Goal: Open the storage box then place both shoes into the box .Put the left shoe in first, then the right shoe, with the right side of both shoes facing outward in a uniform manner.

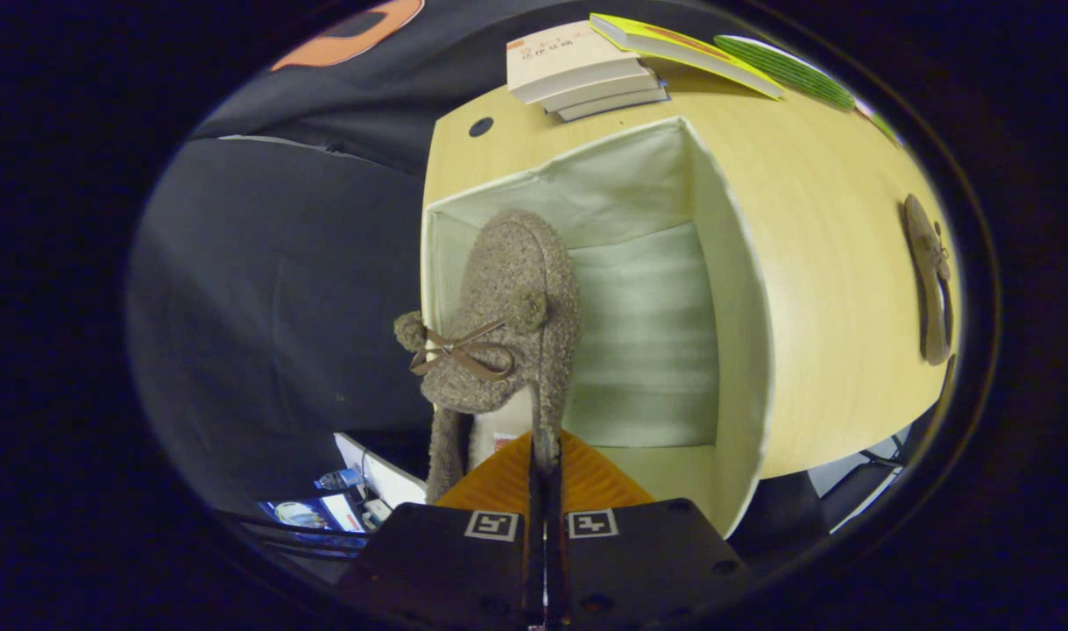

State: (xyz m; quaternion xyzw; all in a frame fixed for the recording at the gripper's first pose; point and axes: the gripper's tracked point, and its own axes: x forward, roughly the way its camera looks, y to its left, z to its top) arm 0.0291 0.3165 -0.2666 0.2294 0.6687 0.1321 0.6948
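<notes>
Fuzzy shoe pinched over the open box

Low in the frame, we see the gripper (544,478) clamped on the collar edge of a woolly grey-brown shoe (507,307) with a ribbon bow, hanging inside the left wall of the open white storage box (744,350). Farther right on the wooden table (831,263) lies the second shoe (928,280). At top, stacked books (577,70); cover writing unreadable.
</notes>
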